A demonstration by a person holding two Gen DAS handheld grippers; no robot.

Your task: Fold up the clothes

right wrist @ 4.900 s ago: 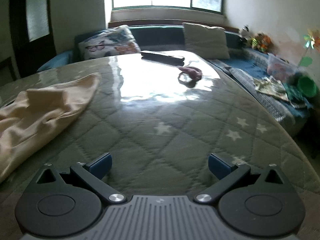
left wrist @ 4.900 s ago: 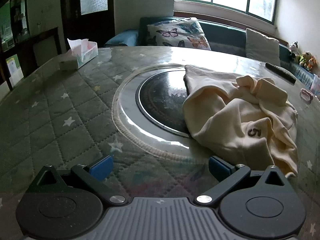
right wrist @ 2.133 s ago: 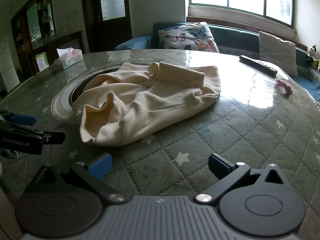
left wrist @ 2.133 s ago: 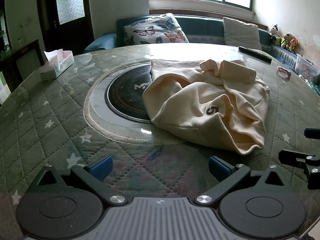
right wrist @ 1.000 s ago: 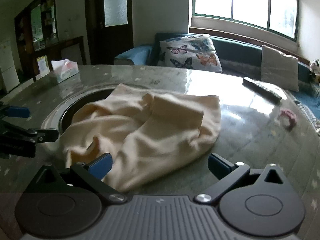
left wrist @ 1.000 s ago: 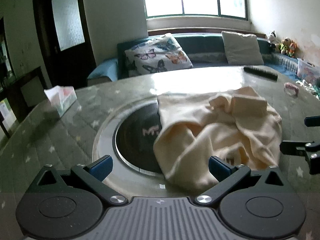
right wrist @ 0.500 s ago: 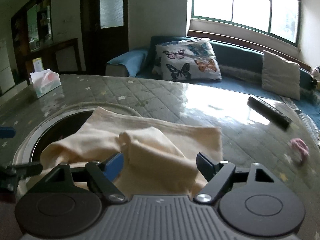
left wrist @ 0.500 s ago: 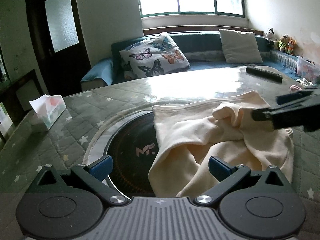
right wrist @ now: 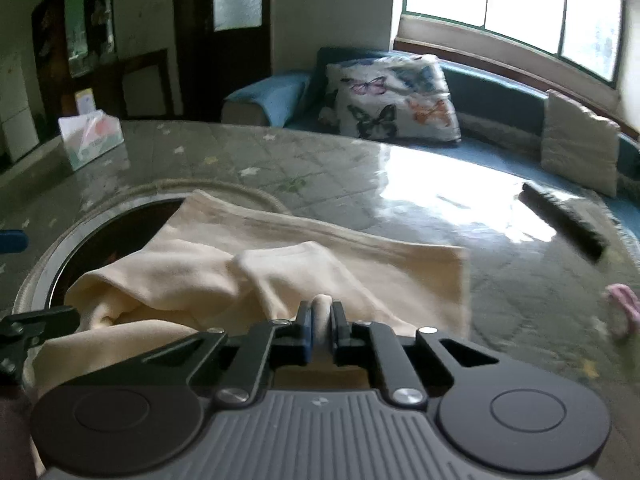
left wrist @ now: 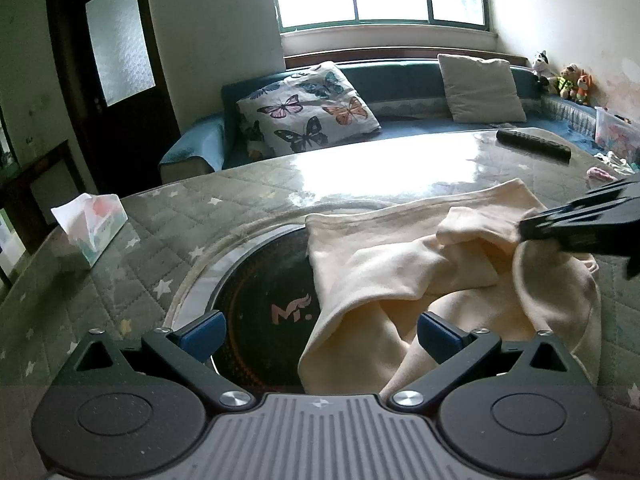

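Observation:
A cream garment (left wrist: 380, 264) lies crumpled on the table, partly over a round black hob (left wrist: 268, 304). My right gripper (right wrist: 321, 330) has its jaws closing, and the pads pinch a raised fold of the cream garment (right wrist: 320, 248). In the left wrist view the right gripper (left wrist: 524, 230) comes in from the right edge onto the cloth. My left gripper (left wrist: 320, 334) is open at the garment's near edge; its right finger is over the cloth and nothing is gripped. The left gripper (right wrist: 24, 332) also shows at the left edge of the right wrist view.
The table (left wrist: 132, 292) has a quilted green cover with stars under glass. A tissue box (left wrist: 92, 228) stands far left, a black remote (left wrist: 532, 146) far right, with a small pink item (right wrist: 624, 308) near it. A sofa with cushions (left wrist: 308, 108) runs behind.
The right gripper moved over the garment and its jaws went from wide open to pinching a fold. The left gripper edged forward towards the garment's near edge and stayed open.

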